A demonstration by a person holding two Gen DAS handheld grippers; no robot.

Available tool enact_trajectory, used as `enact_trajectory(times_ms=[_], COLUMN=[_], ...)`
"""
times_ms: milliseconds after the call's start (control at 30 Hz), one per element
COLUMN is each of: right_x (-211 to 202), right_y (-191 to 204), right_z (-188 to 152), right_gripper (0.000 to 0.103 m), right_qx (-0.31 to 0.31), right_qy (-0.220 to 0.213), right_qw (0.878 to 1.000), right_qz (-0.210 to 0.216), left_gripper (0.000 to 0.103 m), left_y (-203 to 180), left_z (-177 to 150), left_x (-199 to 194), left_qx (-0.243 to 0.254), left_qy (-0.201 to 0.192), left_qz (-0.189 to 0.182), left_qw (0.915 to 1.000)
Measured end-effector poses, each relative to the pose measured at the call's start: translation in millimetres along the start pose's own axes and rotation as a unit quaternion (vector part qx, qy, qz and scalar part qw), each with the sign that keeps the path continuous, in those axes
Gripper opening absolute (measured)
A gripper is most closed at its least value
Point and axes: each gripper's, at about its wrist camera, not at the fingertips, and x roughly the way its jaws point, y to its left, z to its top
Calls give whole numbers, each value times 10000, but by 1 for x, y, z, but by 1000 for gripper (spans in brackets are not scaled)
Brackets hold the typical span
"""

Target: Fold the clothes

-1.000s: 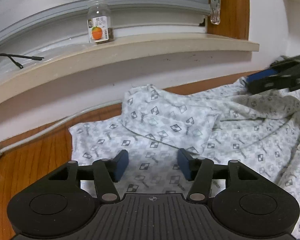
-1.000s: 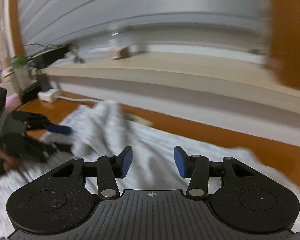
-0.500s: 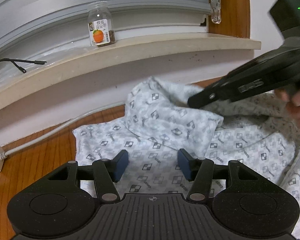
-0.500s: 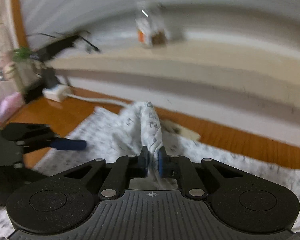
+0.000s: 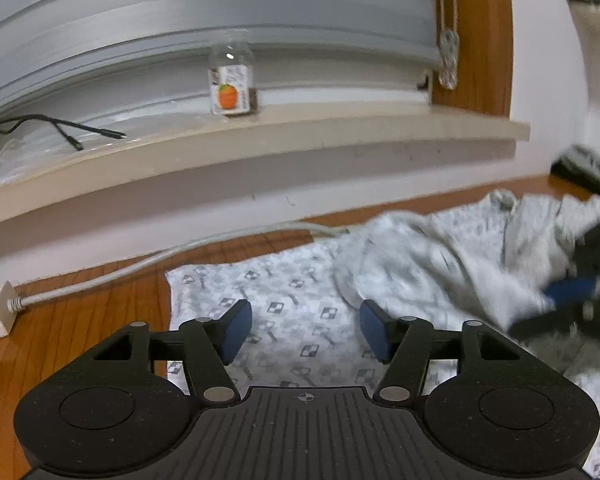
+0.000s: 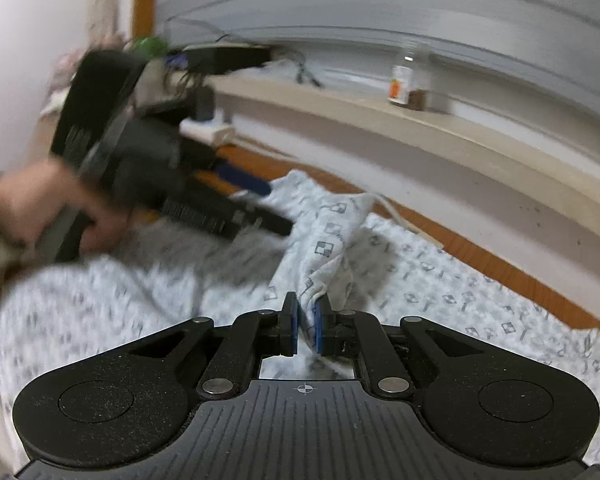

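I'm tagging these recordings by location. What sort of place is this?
Probably a room in a home, at a window. A patterned grey-and-white garment lies on a brown wooden surface beneath a beige window sill, which holds a small clear jar with an orange on its label, with grey slatted blinds behind.

— What colours am I seeing on the garment (image 5: 300, 300)?

— Pale grey-white, printed with small dark checkered squares. My grippers are black; the left gripper (image 5: 305, 330) and the right gripper (image 6: 305, 326) carry blue pads.

— And behind?

— Orange-brown wooden table (image 5: 80, 320), beige sill (image 5: 260, 140), clear jar (image 5: 232, 84) with an orange-fruit label, grey blinds (image 5: 220, 20).
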Motion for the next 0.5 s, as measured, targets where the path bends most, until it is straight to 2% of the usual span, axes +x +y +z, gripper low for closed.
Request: enact_trajectory(times_ms=[100, 200, 300, 367, 500], right_x=[1, -1, -9, -11, -1], right_y=[4, 0, -5, -10, -25], right_z=[-6, -2, 7, 17, 39], right_gripper=[14, 26, 36, 48, 49], right_qx=[-40, 95, 262, 378, 635], right_qy=[64, 51, -104, -233, -261], right_qw=[10000, 9998, 9993, 9988, 9976], right_qz=[34, 161, 229, 222, 82], left_gripper=[69, 69, 69, 69, 69], left_y=[10, 15, 12, 8, 3], left_z=[0, 0, -1, -2, -4], left_x=[0, 0, -1, -1, 1], left_qx=[-321, -496, -431, -330, -190], left_qy=[-7, 38, 2, -19, 2], left_qz=[-120, -145, -108, -56, -12], left_qw=[9994, 9987, 9990, 9994, 9998])
